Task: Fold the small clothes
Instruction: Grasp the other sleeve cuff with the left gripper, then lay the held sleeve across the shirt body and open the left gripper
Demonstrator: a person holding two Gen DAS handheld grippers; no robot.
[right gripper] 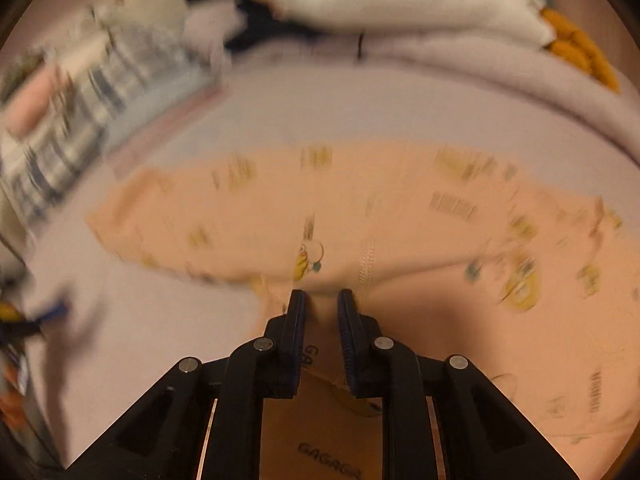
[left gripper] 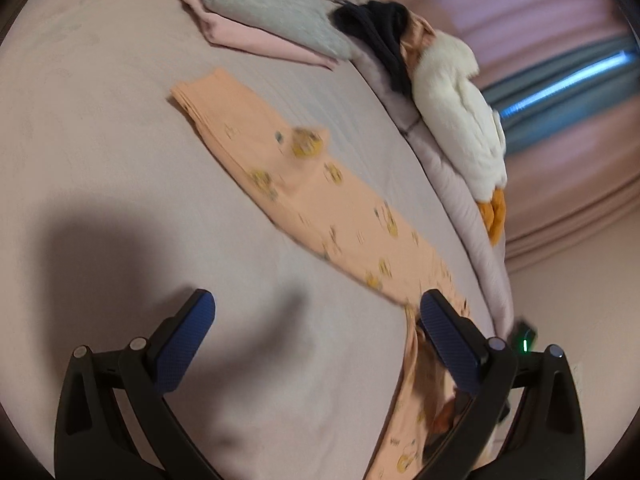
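Orange printed pants (left gripper: 320, 200) lie lengthwise on the bed (left gripper: 100, 120), running far-left to near-right, nearer the right gripper (right gripper: 322, 300), nearly closed on a fabric fold, than the wide-open, empty left gripper (left gripper: 316, 300).

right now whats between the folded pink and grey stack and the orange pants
Nothing: in the left wrist view only bare bedsheet separates the folded stack from the orange pants.

Orange garment (left gripper: 320, 216): soft matt knit cloth, printed. Bed sheet (left gripper: 100, 120): matt pinkish cloth, smooth. Left tongs (left gripper: 316, 312): matt black plastic arms, blue textured pads (left gripper: 184, 344), shiny metal pins. Plush toy (left gripper: 456, 112) ahead-right of them: fluffy white pile, orange feet.
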